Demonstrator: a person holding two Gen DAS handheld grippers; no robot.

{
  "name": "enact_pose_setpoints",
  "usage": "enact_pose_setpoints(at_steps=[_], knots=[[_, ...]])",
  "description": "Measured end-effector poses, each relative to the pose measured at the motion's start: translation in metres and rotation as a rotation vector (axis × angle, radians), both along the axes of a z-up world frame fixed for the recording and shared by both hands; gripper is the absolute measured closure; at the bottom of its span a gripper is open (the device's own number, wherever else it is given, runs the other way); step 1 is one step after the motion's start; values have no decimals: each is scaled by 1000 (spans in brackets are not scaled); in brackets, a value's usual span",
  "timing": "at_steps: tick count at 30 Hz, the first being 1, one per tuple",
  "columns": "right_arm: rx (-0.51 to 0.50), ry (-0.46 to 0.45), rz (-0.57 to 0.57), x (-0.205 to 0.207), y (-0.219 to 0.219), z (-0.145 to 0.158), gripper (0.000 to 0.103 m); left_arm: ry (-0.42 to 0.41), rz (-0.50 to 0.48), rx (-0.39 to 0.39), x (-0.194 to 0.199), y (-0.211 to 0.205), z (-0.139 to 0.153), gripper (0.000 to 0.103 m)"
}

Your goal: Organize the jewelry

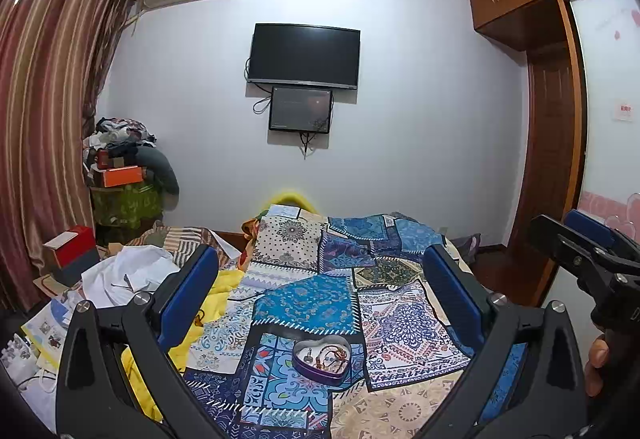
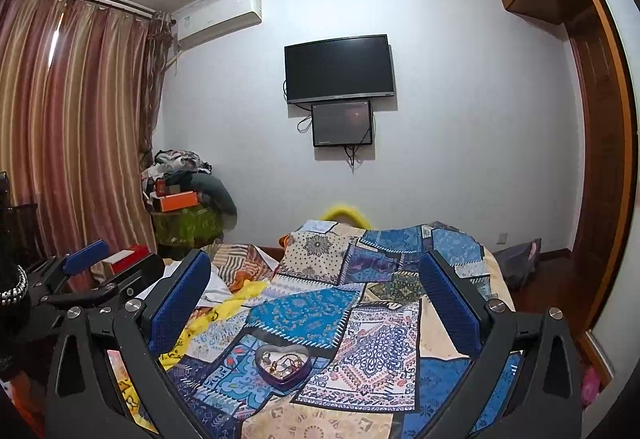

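A purple heart-shaped tin [image 1: 321, 359] lies on the patchwork bedspread [image 1: 312, 303], holding a tangle of beads and small jewelry pieces [image 1: 332, 354]. My left gripper [image 1: 320, 279] is open and empty, raised above and behind the tin. In the right wrist view the same tin [image 2: 283, 365] with jewelry [image 2: 282, 362] sits low between my fingers. My right gripper [image 2: 314, 287] is open and empty, also above the tin. The right gripper shows at the right edge of the left view [image 1: 592, 255]; the left gripper shows at the left of the right view [image 2: 80, 259].
A white cloth [image 1: 128, 271] and yellow fabric [image 1: 216, 303] lie on the bed's left side. Boxes [image 1: 72, 247] and a clothes pile [image 1: 124, 159] stand by the curtain. A TV [image 1: 304, 55] hangs on the far wall. A wooden wardrobe [image 1: 552, 143] stands right.
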State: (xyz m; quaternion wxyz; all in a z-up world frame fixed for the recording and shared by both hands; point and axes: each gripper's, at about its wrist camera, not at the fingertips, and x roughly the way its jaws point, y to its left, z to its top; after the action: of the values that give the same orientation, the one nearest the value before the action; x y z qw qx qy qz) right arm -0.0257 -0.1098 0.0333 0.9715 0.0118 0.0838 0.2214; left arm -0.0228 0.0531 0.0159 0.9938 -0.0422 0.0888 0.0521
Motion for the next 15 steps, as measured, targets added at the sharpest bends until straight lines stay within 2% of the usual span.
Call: enact_pose_setpoints(at_steps=[15], knots=[[5, 7, -2, 0, -1, -1, 0, 14, -28, -7, 3, 2, 0, 0]])
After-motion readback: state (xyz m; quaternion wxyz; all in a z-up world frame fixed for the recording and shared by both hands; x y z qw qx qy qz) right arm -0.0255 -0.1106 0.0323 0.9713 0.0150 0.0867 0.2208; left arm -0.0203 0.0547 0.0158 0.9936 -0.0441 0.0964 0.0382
